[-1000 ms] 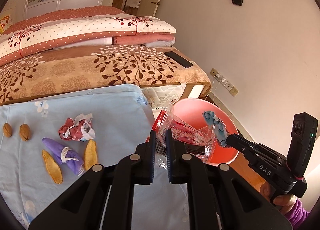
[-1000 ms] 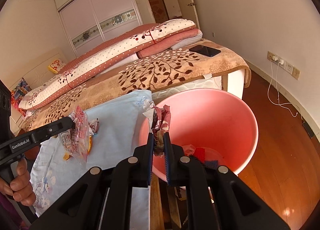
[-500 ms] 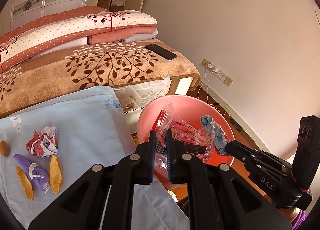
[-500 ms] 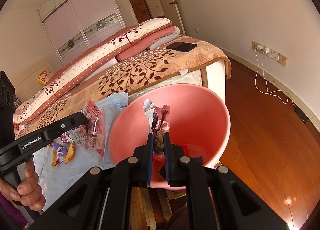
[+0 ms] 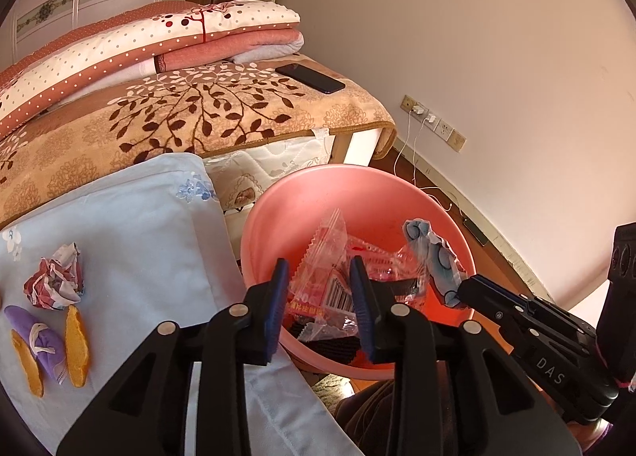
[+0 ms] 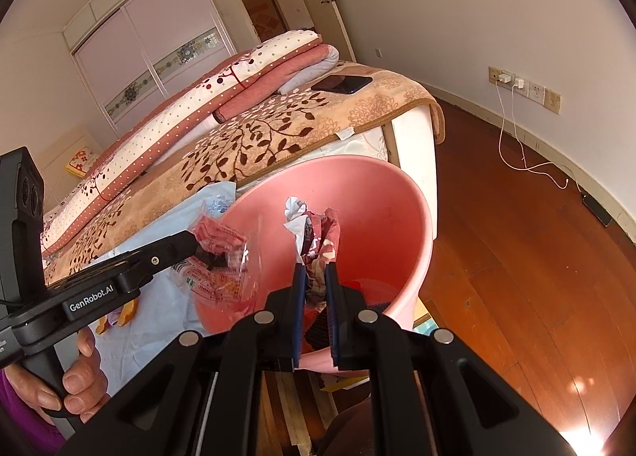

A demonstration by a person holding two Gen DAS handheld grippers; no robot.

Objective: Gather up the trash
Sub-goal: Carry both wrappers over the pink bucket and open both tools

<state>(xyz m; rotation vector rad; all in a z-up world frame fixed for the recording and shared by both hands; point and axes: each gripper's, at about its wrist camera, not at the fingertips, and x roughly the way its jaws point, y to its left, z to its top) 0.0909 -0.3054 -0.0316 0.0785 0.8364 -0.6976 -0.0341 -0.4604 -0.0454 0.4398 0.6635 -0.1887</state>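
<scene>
A: Start big. The bed (image 5: 206, 118) fills ten to one o'clock in the left wrist view, with a folded quilt (image 5: 151, 39) and a dark phone (image 5: 310, 78) on the leaf-print blanket. What does the right wrist view add?

B: The wardrobe (image 6: 155, 47) at eleven o'clock, the wooden floor (image 6: 536, 277) out to three o'clock, and a white charging cable (image 6: 524, 154) trailing from the wall socket. The pale blue sheet (image 5: 131, 241) over the bench is mostly hidden there; your side shows it whole, at eight o'clock.

A: Yes, and on it a crumpled red-and-white wrapper (image 5: 55, 277), a purple wrapper (image 5: 37, 341) and two orange peel pieces (image 5: 77, 341), flanking the purple one. The pink basin (image 5: 278, 225) sits at centre, just off the sheet's edge.

B: Same basin at centre here, dark scraps visible in the bottom.

A: The left tongs (image 5: 320, 307) are opening over the basin; the clear snack bag (image 5: 330, 269) with red print hangs between the blue pads, which no longer press on it.

B: From my side that bag looks draped off the tip at nine o'clock. The right tongs (image 6: 315, 303) are narrow, clamped on a crumpled red floral wrapper (image 6: 318, 237) above the basin. A hand (image 6: 79, 380) grips the left handle at seven o'clock.
</scene>
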